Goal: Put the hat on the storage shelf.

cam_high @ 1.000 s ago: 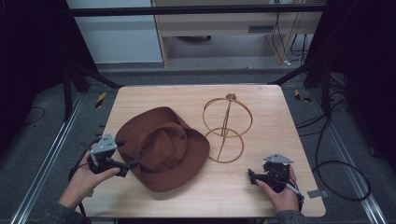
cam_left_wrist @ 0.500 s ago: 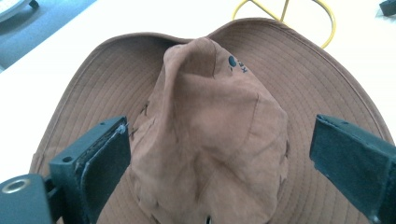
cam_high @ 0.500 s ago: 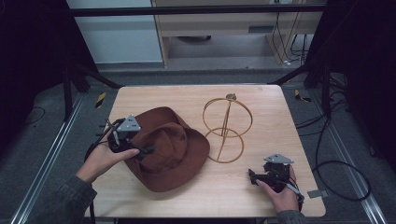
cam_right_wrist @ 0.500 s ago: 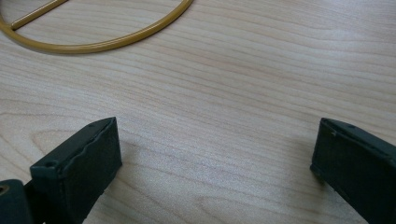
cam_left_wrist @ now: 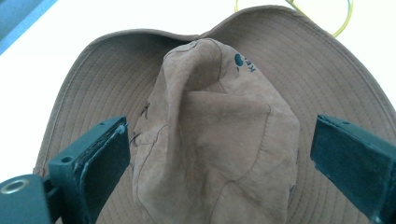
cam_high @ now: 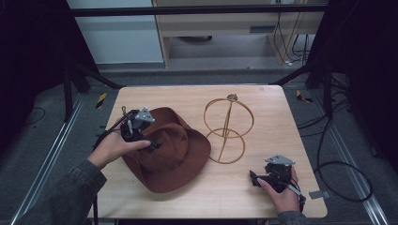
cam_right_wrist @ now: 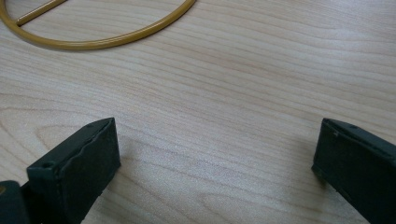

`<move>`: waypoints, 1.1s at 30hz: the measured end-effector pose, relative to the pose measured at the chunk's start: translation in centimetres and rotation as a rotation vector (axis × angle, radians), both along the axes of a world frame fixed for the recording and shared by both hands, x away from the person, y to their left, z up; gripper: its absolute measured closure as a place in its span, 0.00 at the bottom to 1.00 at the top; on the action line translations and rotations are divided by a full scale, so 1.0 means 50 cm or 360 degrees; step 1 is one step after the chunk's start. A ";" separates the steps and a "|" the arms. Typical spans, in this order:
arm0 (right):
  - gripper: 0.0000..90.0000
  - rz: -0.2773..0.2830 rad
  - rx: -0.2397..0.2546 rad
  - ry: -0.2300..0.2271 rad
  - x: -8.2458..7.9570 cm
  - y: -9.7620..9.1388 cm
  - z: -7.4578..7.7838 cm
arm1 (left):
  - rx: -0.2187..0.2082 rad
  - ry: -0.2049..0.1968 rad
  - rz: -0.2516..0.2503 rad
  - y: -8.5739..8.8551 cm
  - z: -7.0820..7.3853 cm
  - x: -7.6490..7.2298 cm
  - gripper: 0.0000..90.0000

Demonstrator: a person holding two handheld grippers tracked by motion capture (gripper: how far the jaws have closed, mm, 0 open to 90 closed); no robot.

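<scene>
On the pale wood surface, left gripper straddles the hat crown, fingers apart, best closed squarely on it; right gripper rests open.

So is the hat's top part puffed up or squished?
Squished. In the left gripper view the brown hat has a creased, folded crown that leans to one side, between the open jaws of the left gripper.
</scene>
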State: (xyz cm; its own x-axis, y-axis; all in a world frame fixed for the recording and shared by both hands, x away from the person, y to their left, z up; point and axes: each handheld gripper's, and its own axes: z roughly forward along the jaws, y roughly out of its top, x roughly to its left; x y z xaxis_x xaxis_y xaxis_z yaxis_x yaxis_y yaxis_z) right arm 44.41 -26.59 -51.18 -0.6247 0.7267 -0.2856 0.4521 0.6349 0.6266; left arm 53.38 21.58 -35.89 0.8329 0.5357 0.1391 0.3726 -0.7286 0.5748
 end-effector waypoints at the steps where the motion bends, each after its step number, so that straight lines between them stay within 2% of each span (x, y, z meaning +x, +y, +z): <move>1: 0.01 -0.0001 0.0000 0.0000 0.000 0.000 0.000 | 0.0002 -0.0001 0.0003 -0.002 0.000 0.003 0.05; 5: 0.01 -0.0001 0.0000 0.0000 0.000 0.000 0.000 | 0.0025 0.0025 0.0005 -0.010 -0.010 0.015 0.05; 8: 0.01 -0.0001 -0.0001 0.0001 -0.001 0.000 0.000 | 0.0081 0.0050 0.0014 -0.017 -0.023 0.029 0.05; 13: 0.01 0.0002 -0.0007 -0.0001 -0.002 0.000 0.000 | 0.0116 0.0085 0.0036 -0.029 -0.041 0.049 0.07; 23: 0.01 0.0002 -0.0008 -0.0001 -0.002 0.000 0.000 | 0.0180 0.0149 0.0055 -0.039 -0.074 0.071 0.16; 33: 0.01 0.0001 -0.0007 -0.0001 -0.002 0.000 0.000 | 0.0147 0.0191 0.0048 -0.036 -0.092 0.076 0.31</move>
